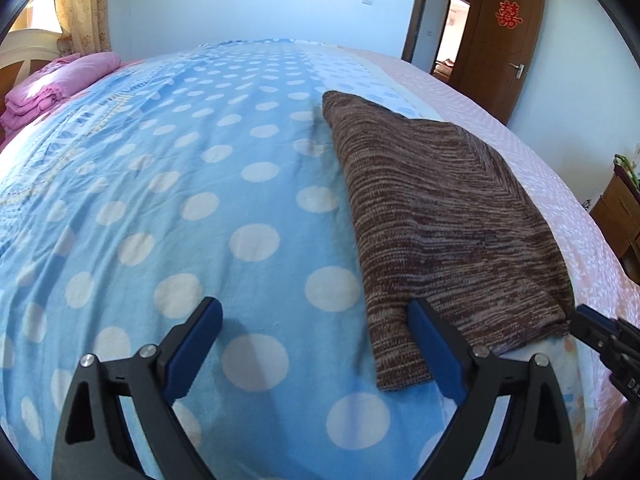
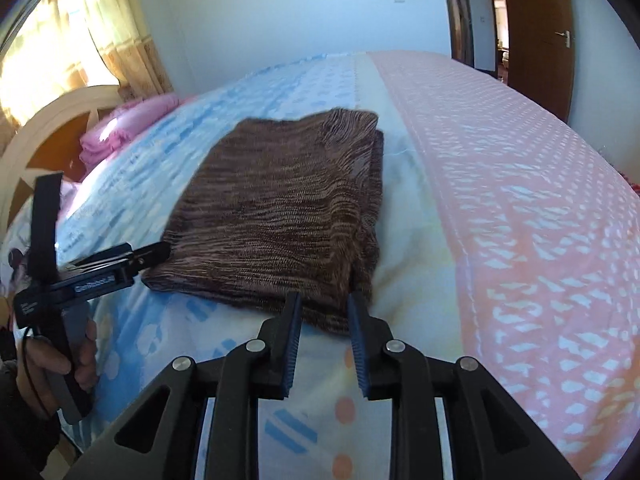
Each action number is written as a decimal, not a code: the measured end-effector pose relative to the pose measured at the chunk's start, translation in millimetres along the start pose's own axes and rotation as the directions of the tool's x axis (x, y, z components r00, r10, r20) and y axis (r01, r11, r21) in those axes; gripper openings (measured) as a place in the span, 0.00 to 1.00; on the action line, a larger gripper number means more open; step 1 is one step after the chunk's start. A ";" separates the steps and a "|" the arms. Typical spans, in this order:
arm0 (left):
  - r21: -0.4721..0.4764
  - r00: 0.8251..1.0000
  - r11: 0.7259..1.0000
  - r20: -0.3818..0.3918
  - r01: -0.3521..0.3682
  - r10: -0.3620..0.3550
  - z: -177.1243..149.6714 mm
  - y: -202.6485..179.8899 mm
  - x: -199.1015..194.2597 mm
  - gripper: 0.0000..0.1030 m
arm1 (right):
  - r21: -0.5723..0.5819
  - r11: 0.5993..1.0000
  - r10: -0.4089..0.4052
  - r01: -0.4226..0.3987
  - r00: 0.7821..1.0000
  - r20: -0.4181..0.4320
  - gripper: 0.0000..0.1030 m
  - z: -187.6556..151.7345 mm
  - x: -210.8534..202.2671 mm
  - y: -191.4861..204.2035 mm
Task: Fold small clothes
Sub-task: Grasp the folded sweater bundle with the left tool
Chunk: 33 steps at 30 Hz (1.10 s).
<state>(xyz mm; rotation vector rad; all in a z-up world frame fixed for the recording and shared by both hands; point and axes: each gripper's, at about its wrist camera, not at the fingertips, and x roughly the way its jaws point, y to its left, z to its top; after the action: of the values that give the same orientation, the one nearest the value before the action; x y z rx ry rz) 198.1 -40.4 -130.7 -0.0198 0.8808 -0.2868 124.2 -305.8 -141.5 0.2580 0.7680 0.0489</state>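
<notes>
A brown knitted garment (image 1: 444, 216) lies folded into a rectangle on the bed; it also shows in the right wrist view (image 2: 280, 208). My left gripper (image 1: 316, 312) is open wide and empty, its right finger over the garment's near left corner. In the right wrist view the left gripper (image 2: 158, 254) touches the garment's left near corner. My right gripper (image 2: 324, 300) is open a little, its fingertips either side of the garment's near right edge, not clamped. The right gripper's tip (image 1: 592, 324) shows at the garment's right corner.
The bed has a blue polka-dot sheet (image 1: 200, 200) and a pink patterned cover (image 2: 520, 200) on the right. Folded pink bedding (image 1: 48, 84) lies by the headboard (image 2: 52, 120). A brown door (image 1: 504, 40) and a wooden cabinet (image 1: 620, 216) stand beyond the bed.
</notes>
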 end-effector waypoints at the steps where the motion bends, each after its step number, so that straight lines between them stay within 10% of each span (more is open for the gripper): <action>1: 0.001 1.000 1.000 0.003 -0.010 0.010 0.5 -1.4 -1.9 0.93 | 0.000 1.000 -0.003 0.003 1.000 0.018 0.24 -2.5 -7.5 -1.3; 5: 0.023 0.999 0.999 0.020 -0.049 0.048 4.6 -8.6 -9.5 0.93 | -0.010 0.999 -0.036 0.037 0.997 0.067 0.29 -5.3 -26.8 -3.3; 7: 0.032 0.998 0.998 0.036 -0.053 0.052 7.7 -11.7 -15.0 0.93 | -0.009 0.998 -0.055 0.056 0.995 0.084 0.52 -3.0 -31.5 -5.3; 14: 0.062 0.998 0.998 0.062 -0.030 0.027 19.1 -20.4 -25.2 0.95 | 0.062 0.996 -0.076 0.069 0.990 0.122 0.76 15.8 -27.1 -17.3; 26: -0.088 0.981 0.977 0.012 0.193 -0.192 46.3 -10.2 -6.7 0.96 | 0.118 0.993 -0.013 0.004 0.996 0.084 0.76 30.9 -7.1 -32.2; 33: -0.041 0.982 0.982 0.047 0.185 -0.184 103.3 -34.5 18.8 0.96 | 0.108 0.994 0.016 -0.029 0.993 0.120 0.76 90.3 20.5 -40.6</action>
<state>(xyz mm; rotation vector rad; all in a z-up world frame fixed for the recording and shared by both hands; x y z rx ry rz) 279.9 -88.7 -74.3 -0.1496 0.8441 -0.4385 199.4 -361.5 -103.2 0.3708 0.6499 0.0125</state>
